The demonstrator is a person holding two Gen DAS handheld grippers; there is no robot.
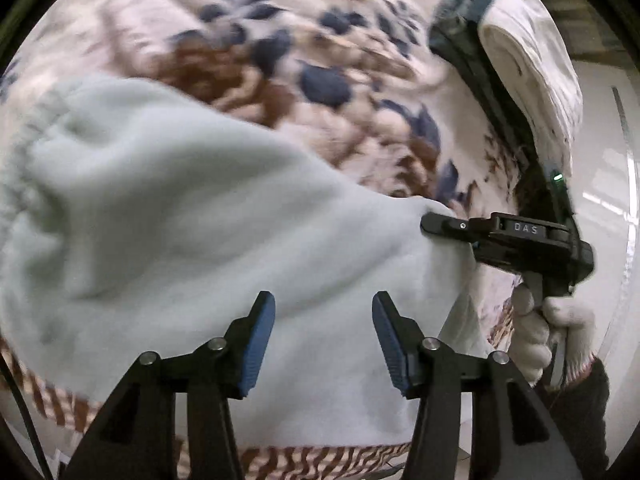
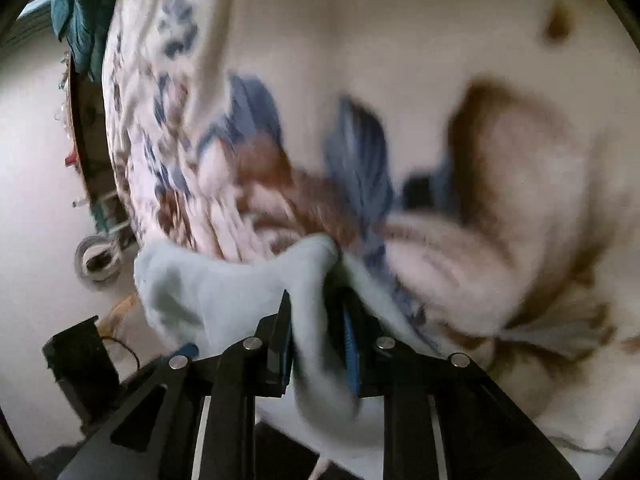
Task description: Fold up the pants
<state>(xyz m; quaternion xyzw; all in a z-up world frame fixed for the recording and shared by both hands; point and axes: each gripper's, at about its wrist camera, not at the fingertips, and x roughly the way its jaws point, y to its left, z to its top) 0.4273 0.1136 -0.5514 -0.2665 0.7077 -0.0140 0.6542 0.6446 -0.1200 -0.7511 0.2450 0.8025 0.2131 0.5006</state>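
My left gripper [image 1: 324,344] stands wide apart, its blue pads [image 1: 256,344] spread with nothing between them, hovering just above the pale mint fleece pants [image 1: 192,208]. From this side I see the pants as a broad, rumpled sheet lying across a floral blanket [image 1: 280,52] patterned in navy and brown on cream, with a brown-striped border showing along the near edge. The far right corner of the fabric is drawn up into a taut peak, and there my right gripper [image 1: 434,225] shows from the side, its black finger tip meeting the cloth. My gloved right hand [image 1: 548,332] wraps its handle below. Beyond it a dark strap and a white bundle of cloth [image 1: 532,60] lie at the blanket's far edge; what the bundle is I cannot tell.

The right wrist view gives what the left cannot: my right gripper [image 2: 320,344] is clamped on the pants [image 2: 224,288], a thick fold of the fleece pinched between the pads, one blue pad [image 2: 350,356] showing just beside the cloth. The fabric bunches above the fingers and drapes away to the left. Here the blanket [image 2: 400,60] fills the frame, blurred and close. At the left edge this view alone shows a roll of clear tape [image 2: 96,260], a teal cloth [image 2: 80,28] at the top corner, and a black block [image 2: 80,356] low down, all off the bed's side. My left gripper does not appear here.
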